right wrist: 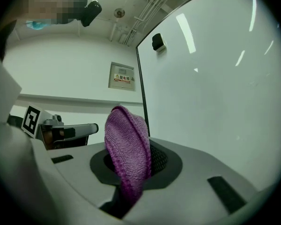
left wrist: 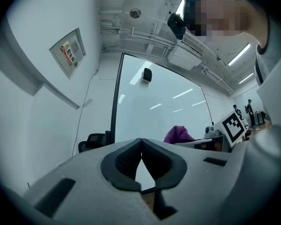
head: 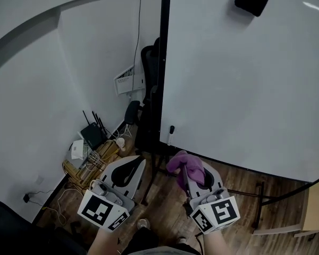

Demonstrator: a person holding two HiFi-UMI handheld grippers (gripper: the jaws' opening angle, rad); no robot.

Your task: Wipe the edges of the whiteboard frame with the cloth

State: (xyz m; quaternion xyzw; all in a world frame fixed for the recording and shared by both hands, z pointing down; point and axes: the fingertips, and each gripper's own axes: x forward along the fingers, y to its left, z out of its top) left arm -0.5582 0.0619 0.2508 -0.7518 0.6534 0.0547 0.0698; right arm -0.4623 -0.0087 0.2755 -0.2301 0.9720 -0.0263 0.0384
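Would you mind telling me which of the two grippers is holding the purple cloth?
The right gripper: the purple cloth is pinched between its jaws, whereas the left gripper has its jaws closed on nothing.

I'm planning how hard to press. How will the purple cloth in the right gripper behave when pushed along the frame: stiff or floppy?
Probably floppy: the cloth bulges in a folded loop past the right gripper, so it should squash around the whiteboard frame. Its nubby weave likely drags rather than slips. It seems light, holding that shape unsupported.
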